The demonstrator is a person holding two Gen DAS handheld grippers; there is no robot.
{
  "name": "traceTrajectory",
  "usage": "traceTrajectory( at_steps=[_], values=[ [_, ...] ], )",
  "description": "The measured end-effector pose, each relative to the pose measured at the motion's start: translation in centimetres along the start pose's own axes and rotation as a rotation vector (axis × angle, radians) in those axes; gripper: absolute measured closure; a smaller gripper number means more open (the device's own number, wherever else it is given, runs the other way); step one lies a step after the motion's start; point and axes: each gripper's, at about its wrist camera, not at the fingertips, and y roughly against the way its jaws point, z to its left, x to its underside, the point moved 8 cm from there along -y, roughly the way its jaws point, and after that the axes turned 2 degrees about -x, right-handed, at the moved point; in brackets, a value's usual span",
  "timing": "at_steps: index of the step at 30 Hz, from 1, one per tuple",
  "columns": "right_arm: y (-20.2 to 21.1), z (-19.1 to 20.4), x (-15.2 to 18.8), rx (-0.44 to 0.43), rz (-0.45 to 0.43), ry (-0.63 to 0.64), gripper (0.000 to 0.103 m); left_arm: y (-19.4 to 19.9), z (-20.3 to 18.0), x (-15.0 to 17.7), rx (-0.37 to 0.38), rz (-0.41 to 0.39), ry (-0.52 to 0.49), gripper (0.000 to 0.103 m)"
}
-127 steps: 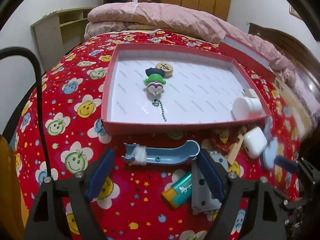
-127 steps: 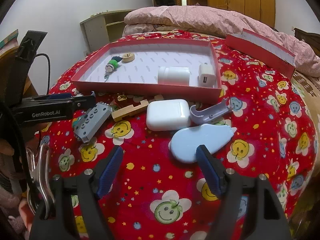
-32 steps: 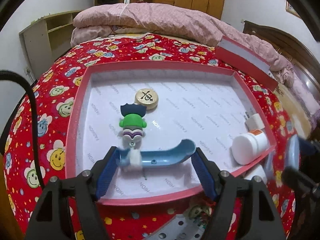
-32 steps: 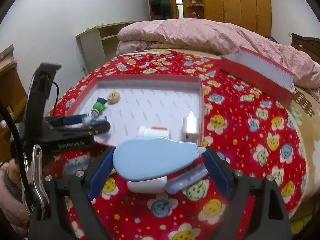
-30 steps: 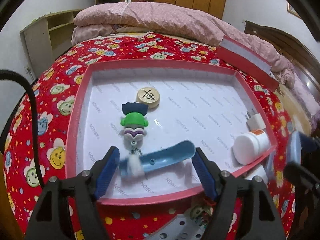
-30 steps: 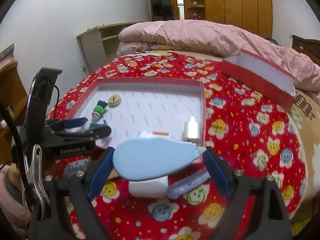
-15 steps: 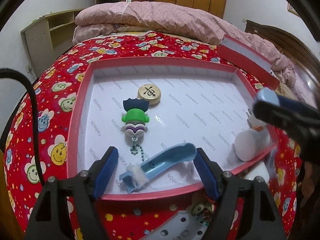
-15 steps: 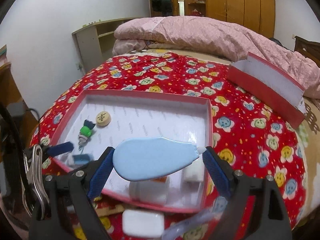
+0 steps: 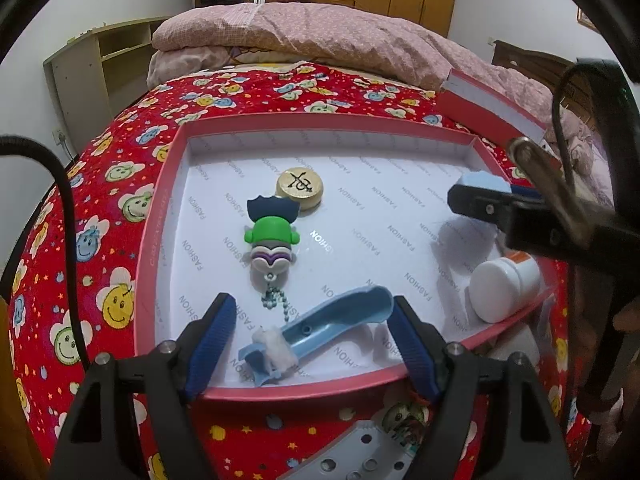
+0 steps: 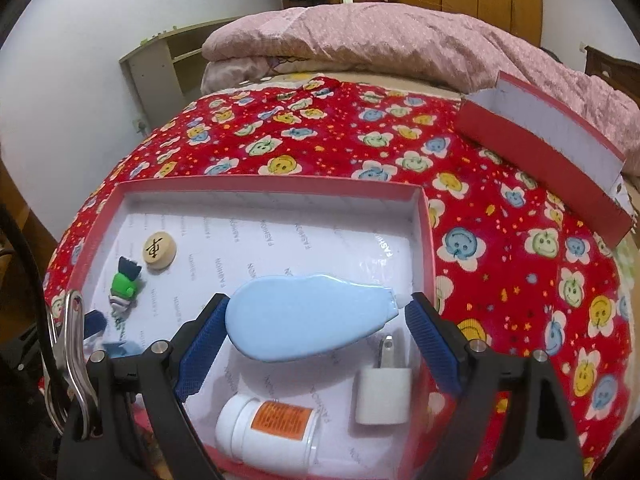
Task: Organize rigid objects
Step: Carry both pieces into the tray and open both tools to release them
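Note:
A red tray with a white floor (image 9: 160,216) lies on the bed; it also shows in the right wrist view (image 10: 420,208). My left gripper (image 9: 310,332) is open above its near edge; a blue curved plastic piece (image 9: 320,324) lies loose on the tray floor between the fingers. My right gripper (image 10: 316,320) is shut on a light blue teardrop-shaped case (image 10: 308,316) and holds it over the tray. In the tray lie a green keychain figure (image 9: 272,240), a round wooden chess piece (image 9: 300,189), a white bottle (image 10: 268,428) and a white charger plug (image 10: 384,392).
A grey perforated block (image 9: 360,452) lies on the red smiley bedspread (image 10: 520,240) in front of the tray. The tray's red lid (image 10: 552,148) rests at the far right against a pink quilt (image 10: 380,40). A shelf unit (image 9: 88,68) stands at the back left.
The blue curved piece has dropped from my left gripper onto the tray floor and tilted. My right gripper has carried the light blue case forward over the tray.

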Motion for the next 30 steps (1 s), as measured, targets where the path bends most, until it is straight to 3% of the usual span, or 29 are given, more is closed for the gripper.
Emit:
traceTrajectory(
  at_steps=[19, 30],
  values=[
    [2.8, 0.1, -0.1, -0.015, -0.062, -0.023, 0.008, 0.7, -0.2, -0.5, -0.004, -0.034, -0.001, 0.019],
    [5.8, 0.2, 2.9, -0.028, -0.07, -0.043, 0.008, 2.9, -0.4, -0.4, 0.007, -0.056, -0.02, 0.019]
  ],
)
